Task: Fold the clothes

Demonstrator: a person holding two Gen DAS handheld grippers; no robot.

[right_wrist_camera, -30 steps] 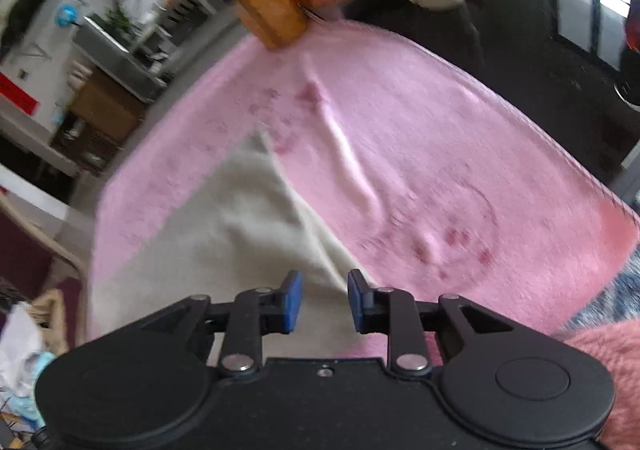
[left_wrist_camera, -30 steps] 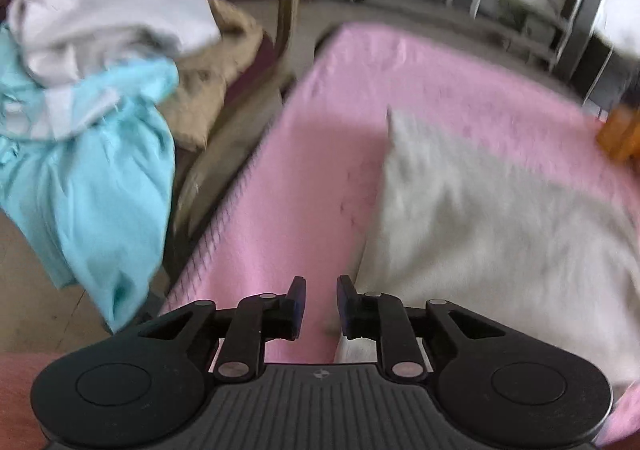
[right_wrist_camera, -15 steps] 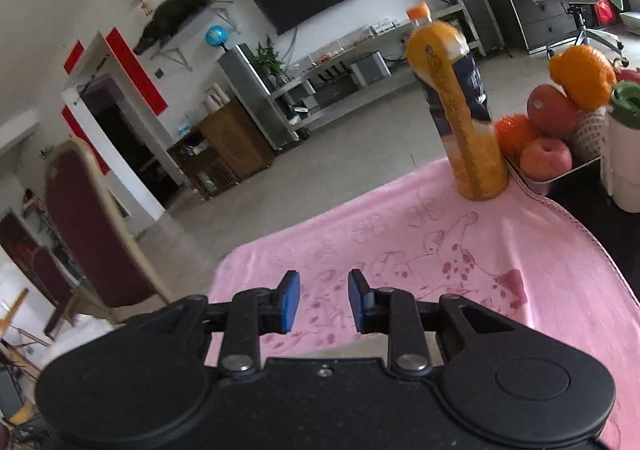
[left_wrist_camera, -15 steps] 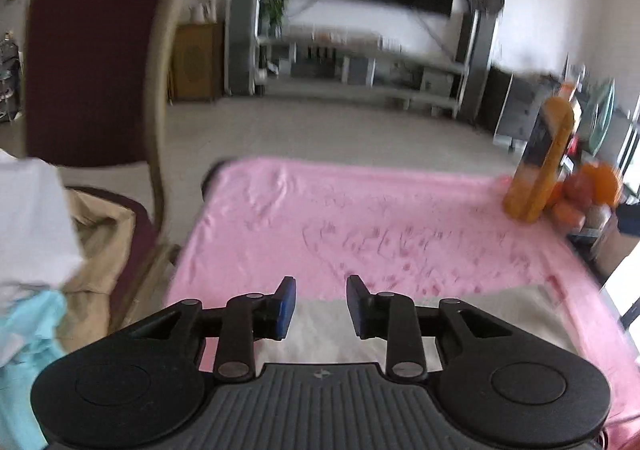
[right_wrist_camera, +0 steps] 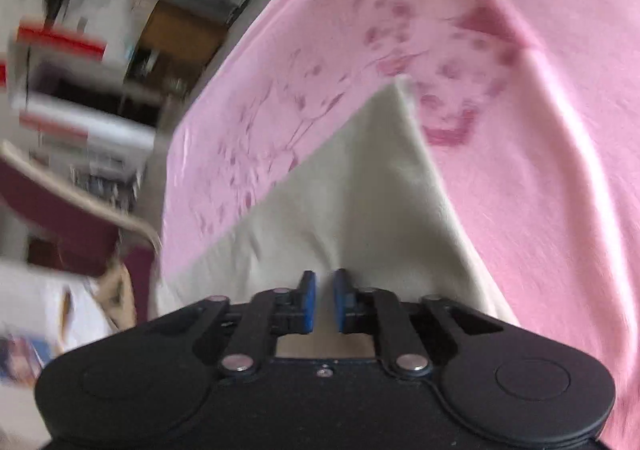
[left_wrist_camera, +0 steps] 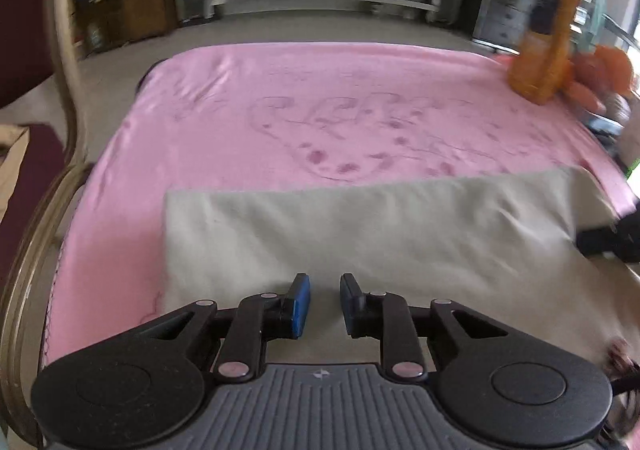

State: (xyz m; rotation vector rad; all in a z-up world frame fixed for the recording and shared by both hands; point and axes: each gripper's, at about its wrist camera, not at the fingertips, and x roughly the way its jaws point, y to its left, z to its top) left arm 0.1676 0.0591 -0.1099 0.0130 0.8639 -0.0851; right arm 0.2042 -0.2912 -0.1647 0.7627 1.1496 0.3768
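Note:
A pale beige garment [left_wrist_camera: 360, 226] lies flat on the pink blanket [left_wrist_camera: 320, 110], with a straight far edge. My left gripper [left_wrist_camera: 324, 304] hovers over its near-left part, jaws apart and empty. In the right wrist view the same garment [right_wrist_camera: 352, 194] shows one corner pointing away. My right gripper [right_wrist_camera: 322, 300] sits low over its near part; the jaws stand a narrow gap apart with nothing seen between them. The right gripper also shows as a dark shape at the right edge of the left wrist view [left_wrist_camera: 612, 238].
An orange juice bottle [left_wrist_camera: 548, 30] and fruit [left_wrist_camera: 604, 70] stand at the blanket's far right corner. A wooden chair with a maroon seat [left_wrist_camera: 44, 154] stands left of the table, with more clothes on it [right_wrist_camera: 44, 298].
Both grippers swung from looking out into the room to pointing down at the beige garment. The right jaws have narrowed. The left jaws are still apart.

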